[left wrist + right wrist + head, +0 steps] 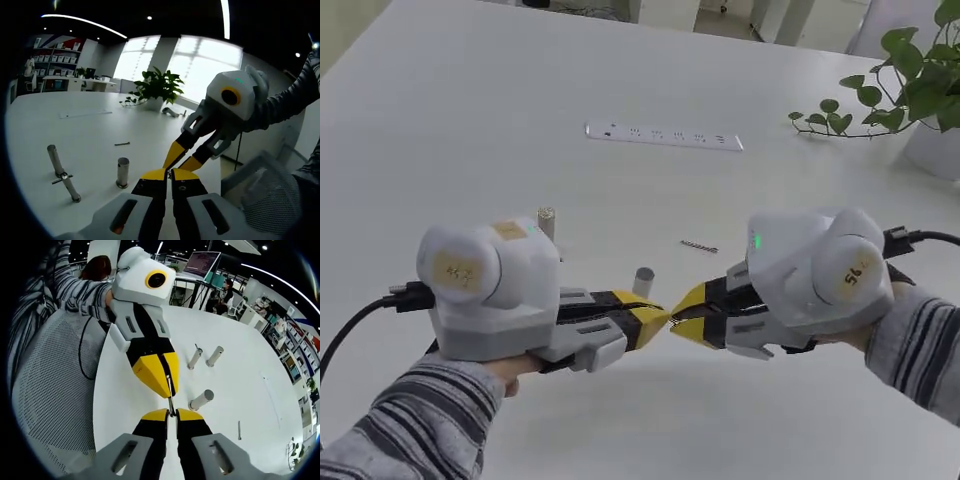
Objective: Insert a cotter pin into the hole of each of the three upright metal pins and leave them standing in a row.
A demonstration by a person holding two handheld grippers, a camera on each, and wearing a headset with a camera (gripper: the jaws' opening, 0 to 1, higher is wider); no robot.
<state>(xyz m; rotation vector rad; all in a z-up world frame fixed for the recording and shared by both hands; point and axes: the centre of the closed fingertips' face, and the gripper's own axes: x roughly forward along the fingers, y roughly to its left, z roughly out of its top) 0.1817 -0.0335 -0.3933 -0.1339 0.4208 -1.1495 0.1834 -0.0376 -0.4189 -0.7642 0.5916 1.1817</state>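
Note:
My left gripper (658,320) and right gripper (678,318) meet tip to tip above the white table, both shut on one thin cotter pin (171,397) that bridges their yellow jaws. Three upright metal pins stand behind them: one short pin (122,172) close to the tips, and two farther ones (55,159) (71,189). A cotter pin (62,176) sits crosswise through one of the far pair. In the head view the near pin (644,280) and a far pin (547,222) show past the left gripper's body. Another loose cotter pin (699,246) lies flat on the table.
A white power strip (663,135) lies across the middle of the table (470,120). A potted plant (910,90) stands at the far right edge. A mesh office chair (55,370) sits by the table's near side.

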